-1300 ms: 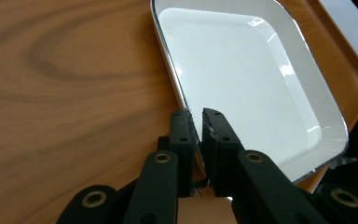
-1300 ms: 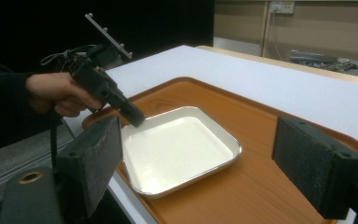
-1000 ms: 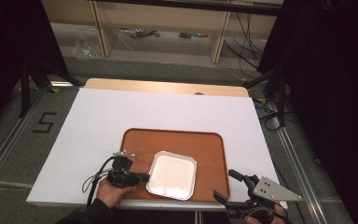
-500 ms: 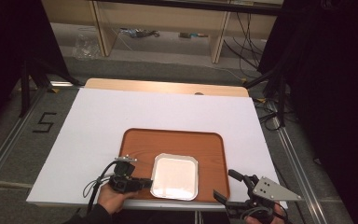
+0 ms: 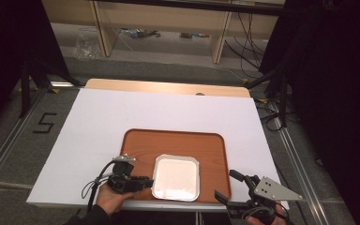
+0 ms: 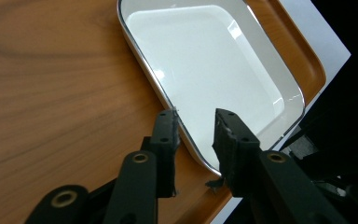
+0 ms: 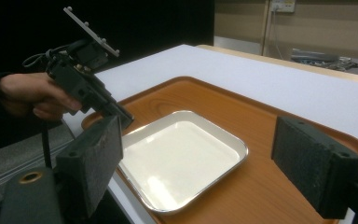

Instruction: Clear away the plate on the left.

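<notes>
Left gripper (image 6: 195, 122): jaws slightly apart, just been opening, straddling near-left rim of dish (image 6: 214, 65); pads not pressing rim. Dish: white, shallow, metal-edged, lying flat on near part of wooden tray (image 5: 206, 145), tray on white table (image 5: 98, 122). Right gripper (image 7: 196, 163): jaws wide apart, nothing between pads, held off tray's near-right corner, apart from dish. High view: left gripper (image 5: 143, 182) at dish's (image 5: 177, 177) left edge, right gripper (image 5: 229, 185) beyond tray edge.

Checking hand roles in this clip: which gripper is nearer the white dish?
Left. The left gripper straddles the white dish rim, jaws just opening; the right gripper waits off the wooden tray corner.
</notes>
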### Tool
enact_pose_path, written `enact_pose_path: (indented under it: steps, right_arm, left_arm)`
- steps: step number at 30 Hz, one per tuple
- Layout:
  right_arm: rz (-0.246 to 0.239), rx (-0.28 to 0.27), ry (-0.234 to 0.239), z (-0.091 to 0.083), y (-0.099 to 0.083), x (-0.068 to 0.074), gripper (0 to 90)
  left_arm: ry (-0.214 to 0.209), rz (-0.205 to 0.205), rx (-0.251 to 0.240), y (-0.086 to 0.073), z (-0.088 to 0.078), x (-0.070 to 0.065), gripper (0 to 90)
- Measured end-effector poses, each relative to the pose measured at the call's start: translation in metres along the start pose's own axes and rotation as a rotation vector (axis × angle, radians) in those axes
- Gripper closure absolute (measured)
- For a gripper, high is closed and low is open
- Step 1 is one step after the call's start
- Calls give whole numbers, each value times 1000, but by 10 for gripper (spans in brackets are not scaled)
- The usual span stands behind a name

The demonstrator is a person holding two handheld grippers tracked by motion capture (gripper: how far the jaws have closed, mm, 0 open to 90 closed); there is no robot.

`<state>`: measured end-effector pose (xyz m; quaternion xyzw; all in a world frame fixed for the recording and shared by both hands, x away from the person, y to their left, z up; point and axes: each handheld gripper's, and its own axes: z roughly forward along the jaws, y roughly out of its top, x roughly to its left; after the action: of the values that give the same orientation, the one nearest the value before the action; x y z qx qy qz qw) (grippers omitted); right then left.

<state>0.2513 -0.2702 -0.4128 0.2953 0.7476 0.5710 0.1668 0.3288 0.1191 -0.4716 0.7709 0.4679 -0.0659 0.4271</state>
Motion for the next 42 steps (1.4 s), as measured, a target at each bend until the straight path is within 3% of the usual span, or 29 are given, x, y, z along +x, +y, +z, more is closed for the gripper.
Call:
enact_pose_path:
  steps: [6,11,18,26,31,34,42]
  right_arm:
    - [0,-2,6,1,0,0,177]
    - [-1,-4,8,1,0,0,177]
    - [1,-2,9,1,0,-1,177]
    - [2,-2,7,0,0,-2,177]
    - [1,-6,11,0,0,-1,177]
    - [-2,-3,13,1,0,0,177]
    - [-1,1,12,1,0,0,177]
  left_arm:
    - [-4,29,-60,4,-9,-2,535]
    - [-9,66,-151,7,-21,-4,415]
    - [-5,91,-218,8,-35,-4,322]
    - [23,188,-264,8,-44,-13,271]
    - [34,198,-285,6,-49,-13,251]
    - [45,179,-298,4,-51,-12,234]
    - [46,201,-321,1,-58,-14,224]
